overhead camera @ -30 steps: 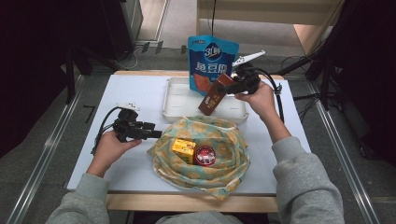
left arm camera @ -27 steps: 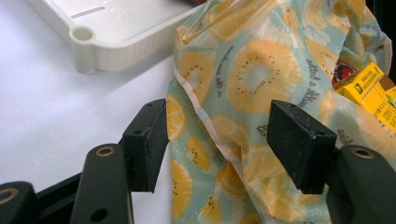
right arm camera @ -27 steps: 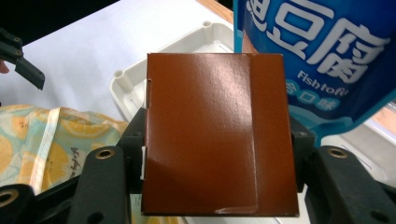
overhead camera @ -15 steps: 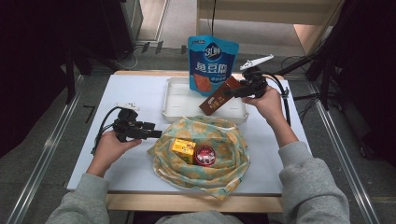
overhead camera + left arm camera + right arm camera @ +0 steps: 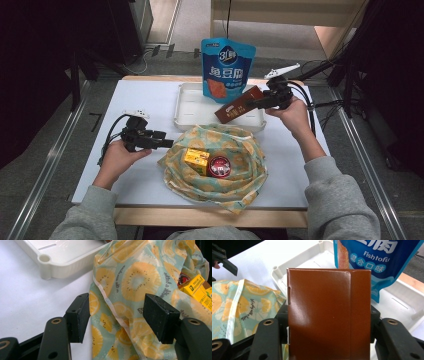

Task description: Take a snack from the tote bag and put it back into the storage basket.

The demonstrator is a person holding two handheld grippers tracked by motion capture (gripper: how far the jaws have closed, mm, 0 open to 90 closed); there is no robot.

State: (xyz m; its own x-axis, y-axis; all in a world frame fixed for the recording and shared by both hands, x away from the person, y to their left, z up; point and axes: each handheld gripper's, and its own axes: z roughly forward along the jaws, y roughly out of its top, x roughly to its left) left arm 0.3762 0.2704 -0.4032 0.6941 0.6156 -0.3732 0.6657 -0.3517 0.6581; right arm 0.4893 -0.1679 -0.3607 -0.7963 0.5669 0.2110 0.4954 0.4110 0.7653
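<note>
Firmly, right tool (image 5: 329, 322) clamps glossy flat brown carton (image 5: 329, 315).

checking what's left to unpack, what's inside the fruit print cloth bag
In the open fruit-print cloth bag lie a yellow box and a round red tin, side by side. Anything beneath them or under the bunched folds is covered.

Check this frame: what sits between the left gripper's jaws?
In the left gripper view, a fold of the fruit-print cloth bag lies between the open jaws of the left gripper; neither pad presses on it.
</note>
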